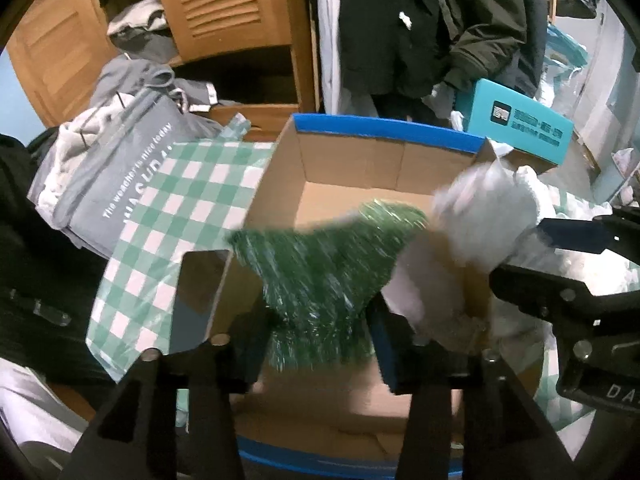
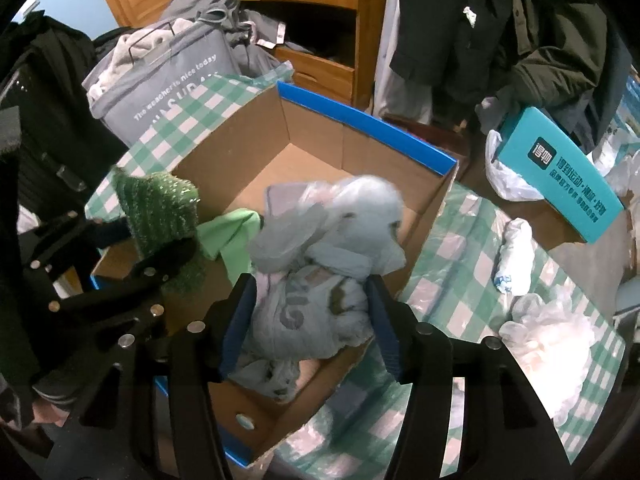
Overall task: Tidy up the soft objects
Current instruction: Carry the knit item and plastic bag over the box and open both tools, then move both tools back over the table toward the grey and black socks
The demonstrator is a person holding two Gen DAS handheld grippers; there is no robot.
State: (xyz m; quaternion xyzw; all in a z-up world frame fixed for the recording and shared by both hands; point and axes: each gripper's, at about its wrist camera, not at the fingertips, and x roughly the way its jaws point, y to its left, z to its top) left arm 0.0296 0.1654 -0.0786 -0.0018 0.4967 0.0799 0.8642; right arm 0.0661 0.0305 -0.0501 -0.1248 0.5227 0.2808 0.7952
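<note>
An open cardboard box with blue-taped rim (image 1: 384, 130) (image 2: 368, 120) stands on a green checked cloth. My left gripper (image 1: 316, 336) is shut on a fuzzy green cloth (image 1: 324, 264), held over the box; it shows at the left of the right wrist view (image 2: 160, 208). My right gripper (image 2: 310, 312) is shut on a pale blue plastic-wrapped soft bundle (image 2: 320, 264) over the box's near side; it shows blurred in the left wrist view (image 1: 484, 216), with the right gripper (image 1: 520, 252) beside it. A light green cloth (image 2: 232, 232) lies in the box.
A grey fabric hamper (image 2: 168, 80) full of clothes stands left of the box. A teal carton (image 2: 560, 172) and white plastic-wrapped bundles (image 2: 516, 256) (image 2: 548, 344) lie to the right. A wooden wardrobe (image 1: 224, 4) and hanging dark coats (image 2: 520, 20) are behind.
</note>
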